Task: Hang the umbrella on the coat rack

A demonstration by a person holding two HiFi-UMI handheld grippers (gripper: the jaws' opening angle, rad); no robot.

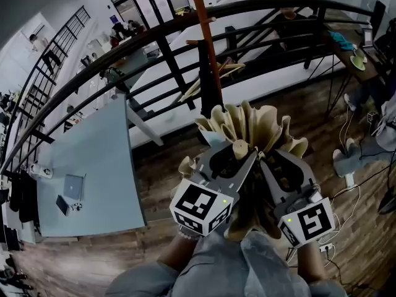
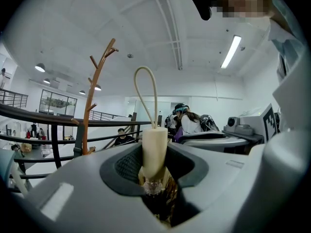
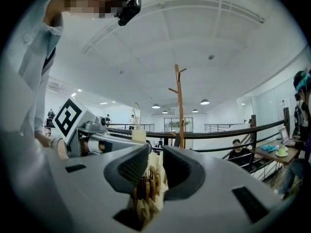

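The folded beige umbrella (image 1: 260, 125) is carried level between both grippers. My left gripper (image 1: 238, 156) is shut on its cream handle (image 2: 154, 147), whose thin cord loop (image 2: 146, 89) stands up above the jaws. My right gripper (image 1: 281, 166) is shut on the pleated canopy folds (image 3: 151, 178), which fill the gap between its pads. The coat rack (image 1: 207, 48), a slim orange-brown pole with short branch pegs, stands ahead by the railing. It shows to the left in the left gripper view (image 2: 91, 106) and centred in the right gripper view (image 3: 180, 106).
A curved black railing (image 1: 154, 42) runs across in front, beside the rack. Below it lies a pale blue table (image 1: 93, 159) with a laptop (image 1: 74, 184). A desk with a cup (image 1: 357, 57) stands at the far right. Cables (image 1: 349, 187) trail on the wooden floor.
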